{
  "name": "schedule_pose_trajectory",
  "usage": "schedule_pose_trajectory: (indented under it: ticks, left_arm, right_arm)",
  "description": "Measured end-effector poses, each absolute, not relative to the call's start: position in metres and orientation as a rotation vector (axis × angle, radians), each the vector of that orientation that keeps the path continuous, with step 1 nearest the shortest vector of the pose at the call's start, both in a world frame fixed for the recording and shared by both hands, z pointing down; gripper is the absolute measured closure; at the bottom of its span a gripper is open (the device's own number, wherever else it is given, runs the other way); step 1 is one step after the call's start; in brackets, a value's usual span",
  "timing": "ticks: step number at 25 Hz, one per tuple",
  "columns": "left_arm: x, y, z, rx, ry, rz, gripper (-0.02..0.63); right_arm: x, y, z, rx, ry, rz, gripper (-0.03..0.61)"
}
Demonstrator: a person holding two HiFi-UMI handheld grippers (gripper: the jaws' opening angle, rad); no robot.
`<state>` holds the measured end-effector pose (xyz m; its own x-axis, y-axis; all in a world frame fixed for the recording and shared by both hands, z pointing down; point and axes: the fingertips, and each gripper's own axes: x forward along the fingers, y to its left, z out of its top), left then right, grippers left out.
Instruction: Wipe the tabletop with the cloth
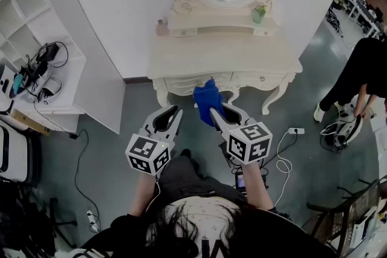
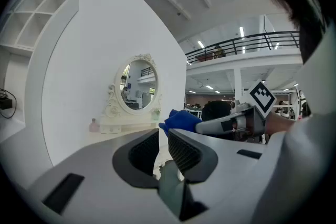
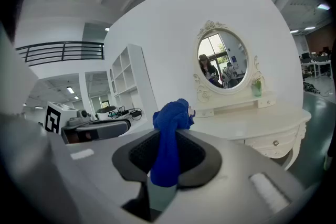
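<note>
While right gripper (image 1: 220,113) clamps blue cloth (image 1: 206,98) near dressing table (image 1: 224,60), left gripper (image 1: 169,113) hovers alongside, jaws slightly apart, empty.

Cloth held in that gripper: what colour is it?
The cloth is plain bright blue, clearest in the right gripper view.

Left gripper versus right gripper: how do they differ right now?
The right gripper is shut on the blue cloth; the left gripper holds nothing. The right gripper's jaws press on fabric; the left gripper's stand slightly apart. Both hover short of the dresser tabletop, not touching it.
</note>
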<state>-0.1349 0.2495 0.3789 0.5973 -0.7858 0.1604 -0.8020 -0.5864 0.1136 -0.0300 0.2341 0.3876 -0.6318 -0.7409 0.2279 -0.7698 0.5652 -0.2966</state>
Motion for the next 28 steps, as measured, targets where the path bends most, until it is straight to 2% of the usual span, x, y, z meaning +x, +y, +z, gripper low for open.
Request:
schedule_pose_trajectory:
  ticks: [12,28]
  left_arm:
    - [-0.106,0.266,0.389,2.673,-1.282,0.21,0.58]
    - [-0.111,0.229,0.417,2.618,-1.273,0.309,0.58]
  right_arm:
    - [-0.006,0.246,0.399,1.326,-2.722,0.643,0.489]
    - [-0.001,0.203,0.43,1.336,-2.685,0.797,0.489]
